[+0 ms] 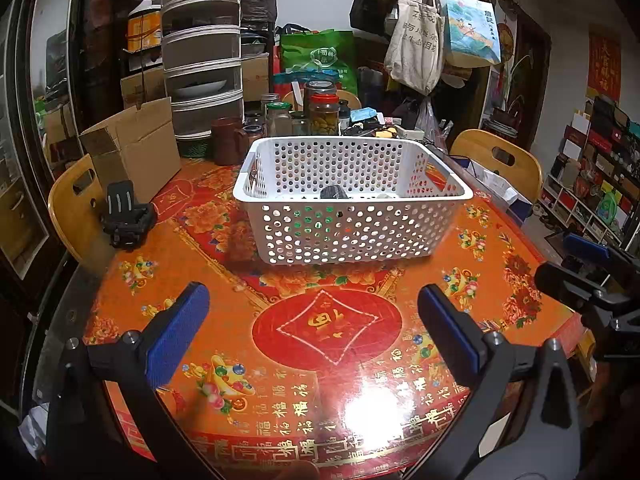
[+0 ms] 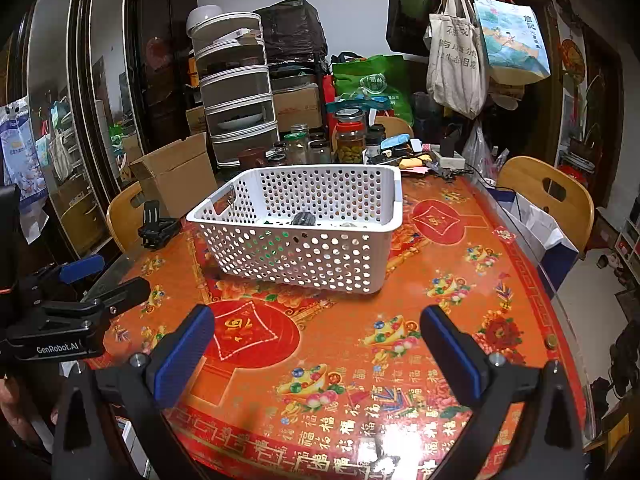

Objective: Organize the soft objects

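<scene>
"GenRobot.AI" is printed on the left gripper (image 2: 80, 280) body as seen from the right wrist camera; the tablecloth (image 1: 328, 360) repeats the 福 character in gold and black, and a canvas tote (image 2: 456, 64) on the rack has Chinese print too small to read. Left gripper (image 1: 312, 328) is spread wide, nothing between the blue pads; right gripper (image 2: 316, 344) likewise, wide open and empty. White perforated basket (image 1: 352, 200) sits mid-table on the orange-red cloth, with a dark soft item (image 1: 334, 192) inside, mostly hidden by the wall, plus green and red bits showing through the holes. Cardboard box (image 1: 136, 148), jars (image 1: 320, 112) and stacked drawers (image 1: 204, 52) crowd the far edge.
</scene>
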